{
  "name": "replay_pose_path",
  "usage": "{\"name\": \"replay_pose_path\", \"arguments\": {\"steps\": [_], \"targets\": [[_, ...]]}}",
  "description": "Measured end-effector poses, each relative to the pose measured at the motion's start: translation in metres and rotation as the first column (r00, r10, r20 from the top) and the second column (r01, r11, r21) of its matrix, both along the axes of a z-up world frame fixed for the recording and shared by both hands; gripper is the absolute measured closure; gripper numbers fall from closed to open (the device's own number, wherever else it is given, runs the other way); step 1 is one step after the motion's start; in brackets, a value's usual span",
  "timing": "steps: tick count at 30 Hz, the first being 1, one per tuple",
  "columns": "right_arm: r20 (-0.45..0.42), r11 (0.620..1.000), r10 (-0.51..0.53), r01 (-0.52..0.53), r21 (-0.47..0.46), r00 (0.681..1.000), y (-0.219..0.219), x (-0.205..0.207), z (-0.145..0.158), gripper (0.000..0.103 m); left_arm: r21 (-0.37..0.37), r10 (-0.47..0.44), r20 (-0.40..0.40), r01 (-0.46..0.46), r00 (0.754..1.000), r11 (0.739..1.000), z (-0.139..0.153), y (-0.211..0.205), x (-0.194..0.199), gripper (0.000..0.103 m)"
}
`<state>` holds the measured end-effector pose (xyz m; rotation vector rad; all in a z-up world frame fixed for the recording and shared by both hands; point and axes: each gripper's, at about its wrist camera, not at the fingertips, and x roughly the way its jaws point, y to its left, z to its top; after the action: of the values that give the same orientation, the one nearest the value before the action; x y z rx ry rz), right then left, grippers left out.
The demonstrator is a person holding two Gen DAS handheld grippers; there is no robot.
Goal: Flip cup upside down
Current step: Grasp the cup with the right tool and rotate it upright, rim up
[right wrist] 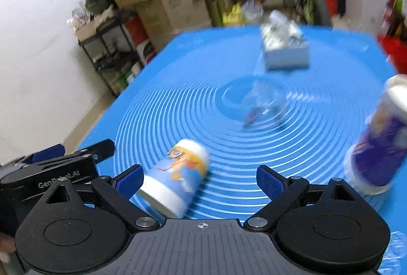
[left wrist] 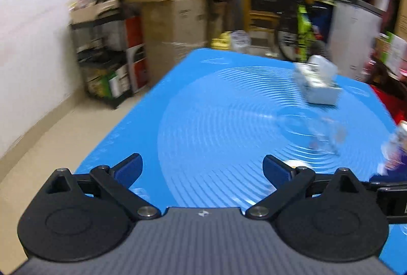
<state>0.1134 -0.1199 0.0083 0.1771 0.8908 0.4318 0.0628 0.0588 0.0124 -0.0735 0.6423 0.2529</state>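
Cup (right wrist: 175, 177) lies on its side on mat (right wrist: 178, 87), just ahead of right tool (right wrist: 201, 179), nearer its left finger; not gripped. Both tools, right and left (left wrist: 202, 169), spread apart, empty. Flip not done: grasp, invert, set down remain.

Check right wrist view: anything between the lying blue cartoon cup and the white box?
Yes, in the right wrist view: a clear glass cup on the blue mat, between blue cartoon cup and white box.

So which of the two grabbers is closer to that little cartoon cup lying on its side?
The right gripper: the cartoon cup lies between its open fingers, near the left one. The left gripper, also open, sits off to the cup's left.
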Motion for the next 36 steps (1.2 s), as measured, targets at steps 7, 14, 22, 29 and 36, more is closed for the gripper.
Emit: {"name": "replay_pose_path", "arguments": {"steps": [7, 14, 22, 29, 36], "targets": [[-0.175, 0.998, -0.028, 0.038, 0.058, 0.984, 0.022, 0.043, -0.032, 0.008, 0.002, 0.081, -0.022, -0.081, 0.996, 0.997, -0.011, 0.023, 0.004, 0.003], [-0.279, 0.998, 0.011, 0.006, 0.060, 0.960, 0.039, 0.059, -0.054, 0.022, 0.039, 0.072, -0.044, -0.070, 0.996, 0.997, -0.020, 0.022, 0.006, 0.004], [-0.170, 0.997, 0.035, -0.023, 0.072, 0.985, 0.027, 0.041, -0.044, 0.032, 0.024, 0.040, -0.048, -0.039, 0.998, 0.999, -0.020, 0.021, 0.003, 0.004], [0.231, 0.991, 0.046, -0.016, -0.130, 0.972, 0.017, 0.002, -0.032, 0.035, 0.004, 0.017, -0.060, -0.017, 0.998, 1.000, -0.023, 0.013, 0.002, 0.004], [0.519, 0.922, 0.183, 0.036, -0.385, 0.835, 0.030, -0.029, -0.052, 0.036, 0.002, -0.003, -0.067, 0.004, 0.998, 1.000, -0.027, 0.005, -0.002, 0.004]]}}
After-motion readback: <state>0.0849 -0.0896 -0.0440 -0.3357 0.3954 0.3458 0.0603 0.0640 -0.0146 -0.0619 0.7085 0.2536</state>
